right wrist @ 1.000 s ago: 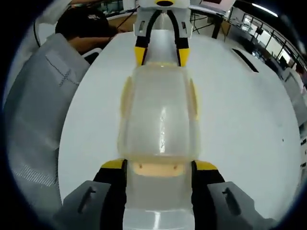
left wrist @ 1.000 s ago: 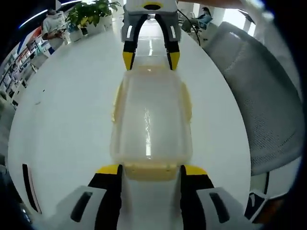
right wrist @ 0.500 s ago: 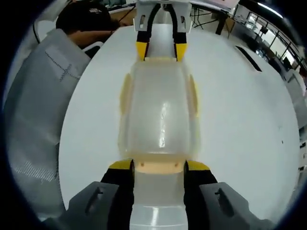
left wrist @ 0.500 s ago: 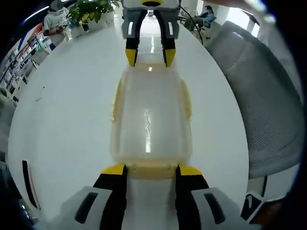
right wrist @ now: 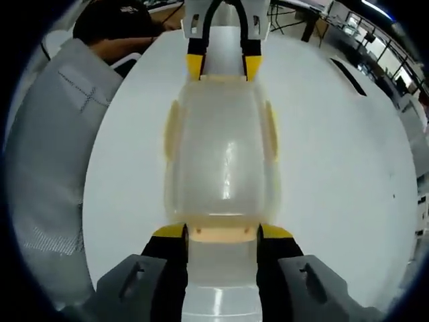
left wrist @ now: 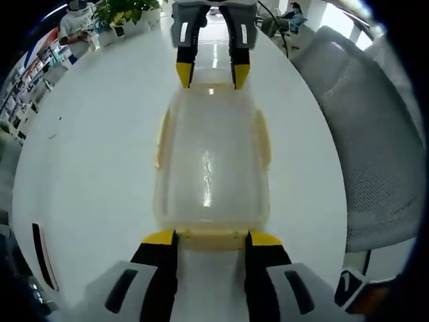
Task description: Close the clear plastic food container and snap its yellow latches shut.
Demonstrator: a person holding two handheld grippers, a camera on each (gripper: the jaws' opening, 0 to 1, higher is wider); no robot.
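A clear plastic food container point(left wrist: 211, 161) lies lengthwise on the white round table point(left wrist: 94, 147), lid on. Yellow side latches point(left wrist: 163, 137) sit along its long edges. In the left gripper view my left gripper point(left wrist: 212, 238) has its jaws pressed against both ends of the near yellow end latch point(left wrist: 212, 235). At the far end my right gripper point(left wrist: 212, 75) straddles the other end. Seen from the right gripper view, the container point(right wrist: 222, 147) runs away from my right gripper point(right wrist: 223, 233), whose jaws clamp the yellow end latch point(right wrist: 223, 232). My left gripper point(right wrist: 224, 68) stands at the far end.
A grey mesh chair point(left wrist: 375, 134) stands close to the table's edge and also appears as the chair point(right wrist: 47, 147). A thin black object point(left wrist: 40, 251) lies near the table rim. A potted plant point(left wrist: 124, 13) and a person point(right wrist: 114, 27) are beyond the table.
Since a second ago both grippers' jaws have narrowed onto the end latches. Over the last half second only the views have shifted slightly; the container has stayed in place.
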